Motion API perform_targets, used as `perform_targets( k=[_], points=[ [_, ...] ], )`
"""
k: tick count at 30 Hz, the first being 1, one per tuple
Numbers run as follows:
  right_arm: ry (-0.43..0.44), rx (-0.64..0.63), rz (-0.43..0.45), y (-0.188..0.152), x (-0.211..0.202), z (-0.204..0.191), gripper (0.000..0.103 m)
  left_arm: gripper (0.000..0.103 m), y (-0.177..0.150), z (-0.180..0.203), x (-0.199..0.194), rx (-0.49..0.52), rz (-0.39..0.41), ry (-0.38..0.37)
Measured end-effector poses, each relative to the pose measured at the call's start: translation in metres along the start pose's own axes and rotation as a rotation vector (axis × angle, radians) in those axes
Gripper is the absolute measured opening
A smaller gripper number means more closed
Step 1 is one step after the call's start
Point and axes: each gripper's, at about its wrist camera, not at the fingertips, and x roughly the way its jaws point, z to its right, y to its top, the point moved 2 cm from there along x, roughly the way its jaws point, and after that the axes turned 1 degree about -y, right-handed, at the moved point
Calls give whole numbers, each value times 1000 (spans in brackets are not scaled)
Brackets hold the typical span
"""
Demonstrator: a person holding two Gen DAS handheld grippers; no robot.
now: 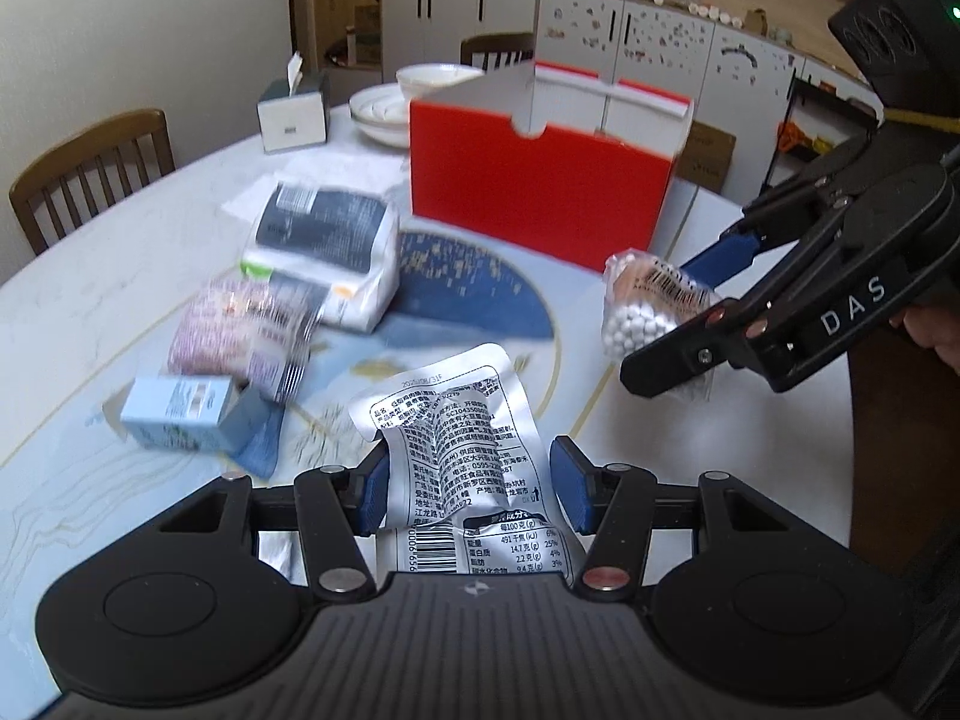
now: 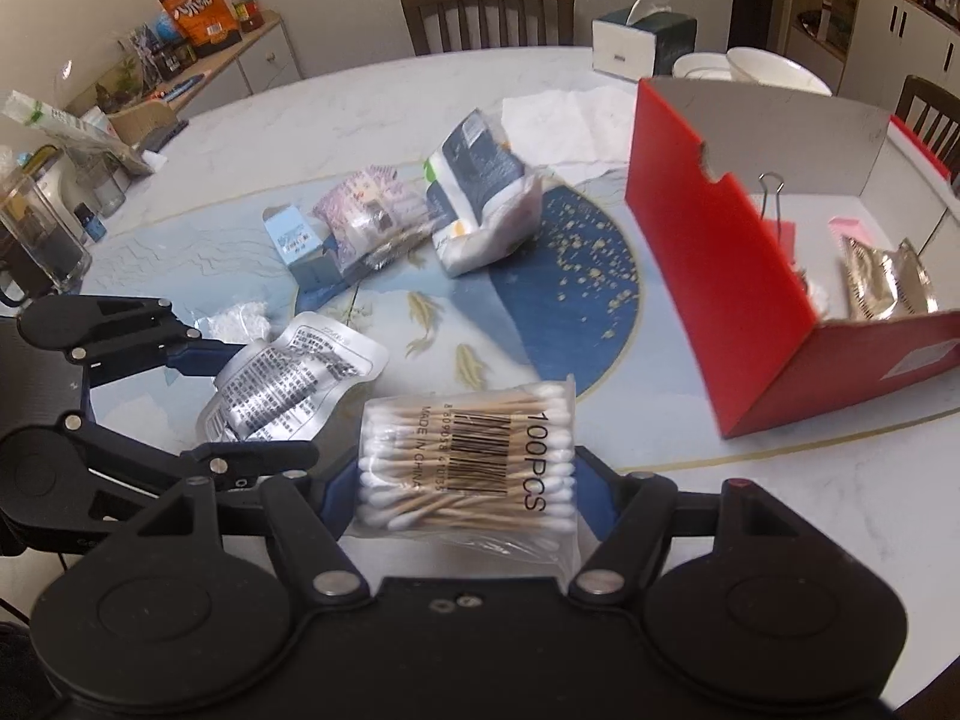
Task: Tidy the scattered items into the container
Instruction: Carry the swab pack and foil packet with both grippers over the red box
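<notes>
box (image 2: 744, 276): right on surface (image 2: 600, 78) | packets (image 2: 480, 198): left of box, centre | tissue holder (image 2: 642, 39), bowls (image 2: 774, 69): far edge, behind box | pouch (image 2: 882, 282): in box

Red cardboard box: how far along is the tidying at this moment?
Done: the red cardboard box already holds a gold foil packet. In hand: left gripper grips a silver foil sachet; right gripper grips a clear bag of cotton swabs. Left: a light-blue carton, purple-patterned packet and dark-labelled white pack.
</notes>
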Motion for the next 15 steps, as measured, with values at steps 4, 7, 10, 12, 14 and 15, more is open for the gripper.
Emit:
perform_targets(
  k=[4,7,10,12,14,15],
  points=[
    [9,-11,27,7,-13,12,70,53,18,10,-1,-2,28,7],
    [10,-25,44,12,-20,23,70,54,32,18,0,-1,50,17],
    [8,-35,60,17,-28,34,70,54,46,25,2,-6,67,31],
    [9,-39,71,21,-33,43,70,54,55,29,4,-12,74,38],
    [11,-40,87,25,-39,52,70,54,64,33,6,-20,80,44],
    [12,-41,96,27,-42,57,70,54,69,35,7,-23,83,46]
  ],
)
